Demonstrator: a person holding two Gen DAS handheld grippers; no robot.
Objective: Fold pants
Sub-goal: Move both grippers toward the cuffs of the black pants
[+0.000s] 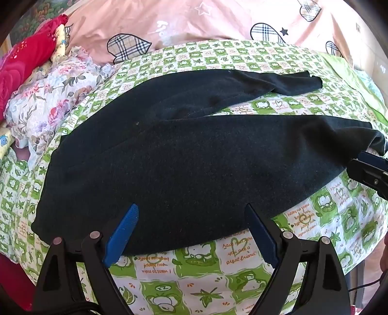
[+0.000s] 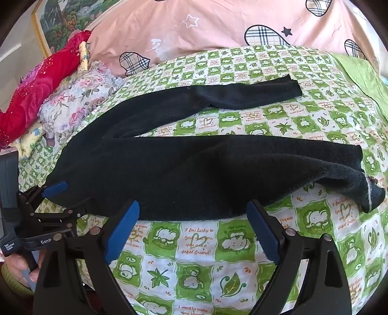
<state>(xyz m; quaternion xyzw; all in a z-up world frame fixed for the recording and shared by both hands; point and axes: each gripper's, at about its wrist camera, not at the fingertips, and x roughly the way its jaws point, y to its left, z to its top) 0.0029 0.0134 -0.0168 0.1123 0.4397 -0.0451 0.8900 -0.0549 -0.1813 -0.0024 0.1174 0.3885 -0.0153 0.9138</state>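
Black pants [image 1: 184, 155] lie flat on the green checked bedsheet [image 1: 201, 264], waist to the left and both legs running right. The far leg [image 2: 247, 93] splays away from the near leg [image 2: 266, 157], whose cuff [image 2: 371, 196] is rumpled. My left gripper [image 1: 191, 210] is open, its blue fingertips [image 1: 126, 225] over the pants' near edge by the waist. My right gripper [image 2: 192, 206] is open too, hovering at the near edge of the near leg. Each gripper shows in the other's view: the left gripper [image 2: 70, 197] at the waist, the right gripper [image 1: 363, 167] by the cuff.
A pink quilt [image 1: 194, 21] with plaid hearts lies behind the pants. A floral cloth [image 1: 53, 97] and a red cloth [image 1: 26, 58] are piled at the left. A framed picture [image 2: 58, 21] hangs at the back left. A hand [image 2: 21, 269] holds the left gripper.
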